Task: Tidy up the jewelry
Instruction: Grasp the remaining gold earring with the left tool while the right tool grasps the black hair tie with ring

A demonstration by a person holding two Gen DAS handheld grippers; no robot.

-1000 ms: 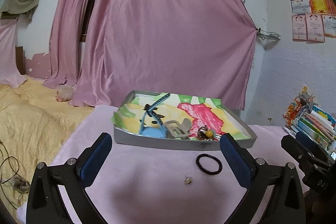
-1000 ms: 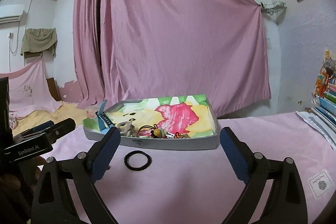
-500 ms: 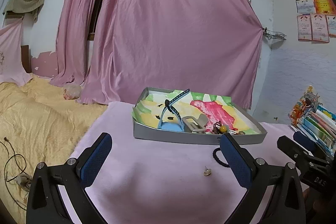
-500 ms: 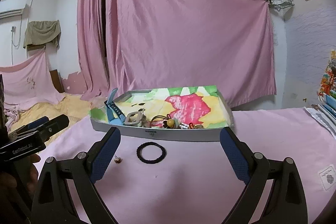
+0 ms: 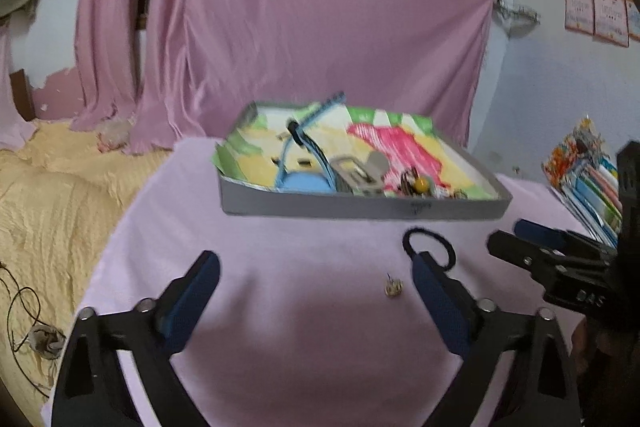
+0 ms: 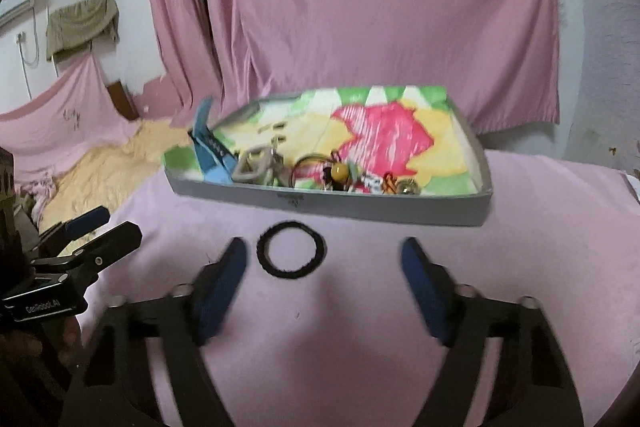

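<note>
Right wrist view: black hair tie [image 6: 291, 251] is seen flat on the pink cloth [image 6: 520, 247], just ahead of the right gripper [image 6: 322, 259] and left of its centre line, close by the left fingertip [image 6: 234, 251] — a round loop, so no long axis to line up with. Jaws have just been closing, are at a medium gap w/ nothing between them. Tray [image 6: 400, 213] w/ the other jewelry is set just beyond the tie.

Left wrist view: small metal charm [image 5: 393, 286] is seen on the cloth, low and right of centre for the left gripper [image 5: 316, 263], near its right finger [image 5: 430, 275]; the tie [image 5: 428, 247] is partly hidden behind that fingertip. Jaws have just been closing a little, are wide, empty.

Judged: right hand nearer the tie, left nearer the charm — both approx. one short reach off.

Writing: "GenRobot.AI" is read on the left gripper's body [image 6: 42, 307]; "DAS" on the right gripper's body [image 5: 588, 297]. Tray-front label is too blurred. Wall papers [image 5: 596, 7] can't be read.
</note>
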